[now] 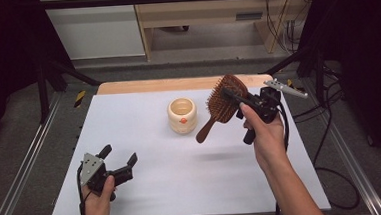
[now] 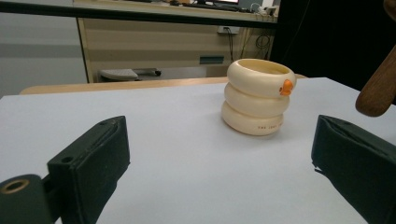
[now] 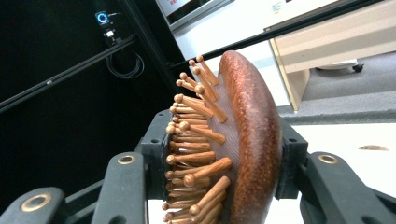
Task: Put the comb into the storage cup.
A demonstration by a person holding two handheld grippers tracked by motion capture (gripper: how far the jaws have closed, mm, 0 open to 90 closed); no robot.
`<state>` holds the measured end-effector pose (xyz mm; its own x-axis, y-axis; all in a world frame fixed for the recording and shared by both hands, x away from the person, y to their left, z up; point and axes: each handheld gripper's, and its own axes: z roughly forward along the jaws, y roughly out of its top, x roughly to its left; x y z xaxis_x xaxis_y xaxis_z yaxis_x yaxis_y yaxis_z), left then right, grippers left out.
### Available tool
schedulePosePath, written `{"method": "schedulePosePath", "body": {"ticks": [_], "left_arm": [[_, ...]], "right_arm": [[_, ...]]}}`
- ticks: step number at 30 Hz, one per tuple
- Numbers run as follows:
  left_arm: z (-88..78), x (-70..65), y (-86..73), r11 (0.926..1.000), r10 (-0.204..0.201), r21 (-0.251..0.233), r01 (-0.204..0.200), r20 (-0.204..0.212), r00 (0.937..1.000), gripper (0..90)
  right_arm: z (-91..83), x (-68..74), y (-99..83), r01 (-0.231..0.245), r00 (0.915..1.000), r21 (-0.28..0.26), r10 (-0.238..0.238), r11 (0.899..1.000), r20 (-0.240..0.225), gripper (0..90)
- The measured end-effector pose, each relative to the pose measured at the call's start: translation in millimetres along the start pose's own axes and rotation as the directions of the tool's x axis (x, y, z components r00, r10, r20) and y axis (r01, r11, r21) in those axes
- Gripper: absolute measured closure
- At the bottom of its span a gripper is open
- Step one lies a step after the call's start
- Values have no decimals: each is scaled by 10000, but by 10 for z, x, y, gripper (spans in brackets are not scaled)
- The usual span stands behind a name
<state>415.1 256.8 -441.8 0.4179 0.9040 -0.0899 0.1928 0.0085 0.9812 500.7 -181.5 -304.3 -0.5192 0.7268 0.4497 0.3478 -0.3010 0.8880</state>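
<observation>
A wooden hairbrush (image 1: 222,105) hangs in the air over the right side of the table, its handle pointing down and left. My right gripper (image 1: 231,94) is shut on the brush head. In the right gripper view the jaws clamp the hairbrush (image 3: 252,140) across its bristles and its back, with my right gripper (image 3: 224,142) tilted. A cream ringed cup (image 1: 182,115) with an orange mark stands upright mid-table, just left of the brush. My left gripper (image 1: 119,155) sits low at the front left, open and holding nothing. Ahead of my left gripper (image 2: 219,172) stands the cup (image 2: 258,95), with the brush handle (image 2: 379,88) at the right edge.
The white table top (image 1: 148,190) has a wooden strip (image 1: 177,84) along its far edge. Black frame bars (image 1: 46,81) stand at both far corners, with cables (image 1: 329,109) trailing off the right side. A wooden cabinet (image 1: 207,11) stands beyond the table.
</observation>
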Motion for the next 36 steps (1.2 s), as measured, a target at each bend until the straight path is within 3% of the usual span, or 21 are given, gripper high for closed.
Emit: {"method": "schedulePosePath", "body": {"ticks": [17, 36], "left_arm": [[26, 66, -28, 10000, 16, 29, -15, -72, 10000, 24], [88, 73, -60, 9997, -11, 229, 9, 74, 10000, 24]], "right_arm": [[221, 41, 396, -188, 9998, -604, 191, 9980, 54, 511], [577, 111, 461, -441, 9990, -978, 428, 9942, -159, 509]]}}
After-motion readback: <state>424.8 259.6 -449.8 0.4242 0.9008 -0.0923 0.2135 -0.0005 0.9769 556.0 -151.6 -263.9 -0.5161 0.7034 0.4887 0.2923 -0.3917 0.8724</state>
